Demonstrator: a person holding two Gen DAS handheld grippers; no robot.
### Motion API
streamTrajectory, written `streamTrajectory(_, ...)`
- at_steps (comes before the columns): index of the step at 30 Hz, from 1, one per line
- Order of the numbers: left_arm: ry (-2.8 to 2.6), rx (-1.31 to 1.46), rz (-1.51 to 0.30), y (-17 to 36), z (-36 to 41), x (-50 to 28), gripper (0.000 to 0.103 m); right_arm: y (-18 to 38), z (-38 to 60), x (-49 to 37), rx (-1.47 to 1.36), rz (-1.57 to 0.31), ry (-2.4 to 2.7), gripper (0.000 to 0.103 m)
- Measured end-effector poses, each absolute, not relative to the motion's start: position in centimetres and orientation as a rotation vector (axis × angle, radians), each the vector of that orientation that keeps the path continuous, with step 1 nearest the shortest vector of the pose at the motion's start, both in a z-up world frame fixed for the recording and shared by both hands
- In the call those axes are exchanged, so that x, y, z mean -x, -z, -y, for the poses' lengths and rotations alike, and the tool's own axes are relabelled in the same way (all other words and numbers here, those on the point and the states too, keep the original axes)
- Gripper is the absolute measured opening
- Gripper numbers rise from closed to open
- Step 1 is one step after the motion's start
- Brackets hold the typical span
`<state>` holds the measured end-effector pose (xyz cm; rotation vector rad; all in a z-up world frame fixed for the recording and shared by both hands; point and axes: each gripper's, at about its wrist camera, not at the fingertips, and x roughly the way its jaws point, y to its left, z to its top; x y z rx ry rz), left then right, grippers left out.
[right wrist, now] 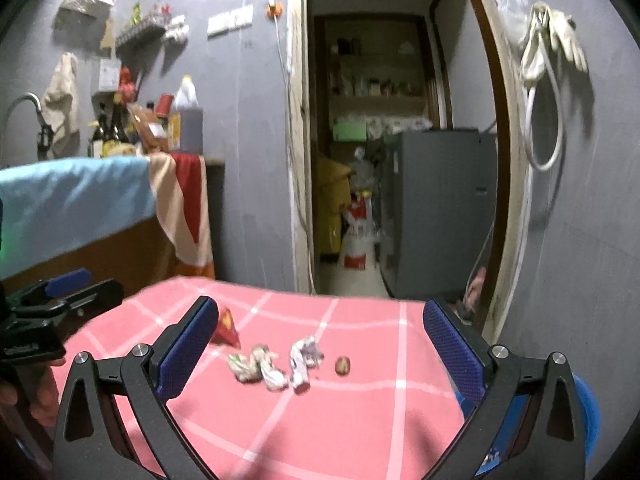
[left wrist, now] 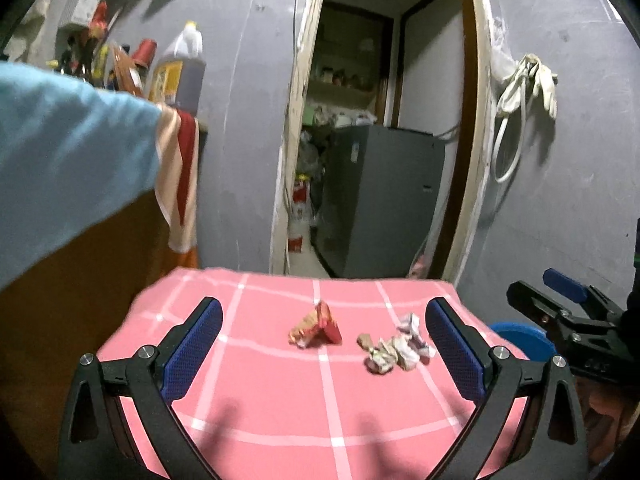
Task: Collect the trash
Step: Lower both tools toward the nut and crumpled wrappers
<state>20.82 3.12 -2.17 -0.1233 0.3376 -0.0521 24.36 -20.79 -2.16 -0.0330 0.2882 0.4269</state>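
Though both grippers (left wrist: 324,344) (right wrist: 316,348) gape empty, blur muddles the wrappers (right wrist: 272,364) (red packet (right wrist: 227,326) half-hidden)

Grey walls (right wrist: 580,208) all around. Open doorway (right wrist: 376,80) in the middle, with shelves (right wrist: 376,92) and a grey fridge (right wrist: 436,208) inside. White gloves (right wrist: 556,40) hanging right of the doorway. Bottles (right wrist: 188,120) on a counter (right wrist: 212,162) at the left wall, a striped cloth (right wrist: 184,208) draped over its edge. Pink checked tablecloth (right wrist: 320,420) low in front.
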Motion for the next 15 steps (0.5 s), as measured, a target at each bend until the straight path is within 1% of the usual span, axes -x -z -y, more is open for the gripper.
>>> streamTrajectory(6,0.084,0.141,-0.446,3.7,-2.7,-23.0,0.099,3.9,21.2,-26.5,0.027,-0.403,-0.418,0.102)
streamTrajectory(8,0.091,0.145,-0.478,4.2,-2.5,-23.6,0.099,4.3,21.3,-27.1,0.028,-0.433,-0.41,0.097)
streamTrajectory(10,0.105,0.153,-0.509,4.7,-2.3,-24.2,0.099,4.7,21.5,-27.8,0.03,-0.468,-0.407,0.088)
streamTrajectory(12,0.119,0.159,-0.535,5.0,-2.2,-24.8,0.097,5.2,21.5,-28.5,0.037,-0.507,-0.401,0.084)
streamTrajectory(14,0.127,0.159,-0.561,5.2,-1.9,-25.3,0.093,5.6,21.5,-29.1,0.039,-0.538,-0.402,0.08)
streamTrajectory(15,0.133,0.157,-0.576,5.4,-1.7,-25.6,0.092,5.9,21.5,-29.5,0.042,-0.559,-0.4,0.076)
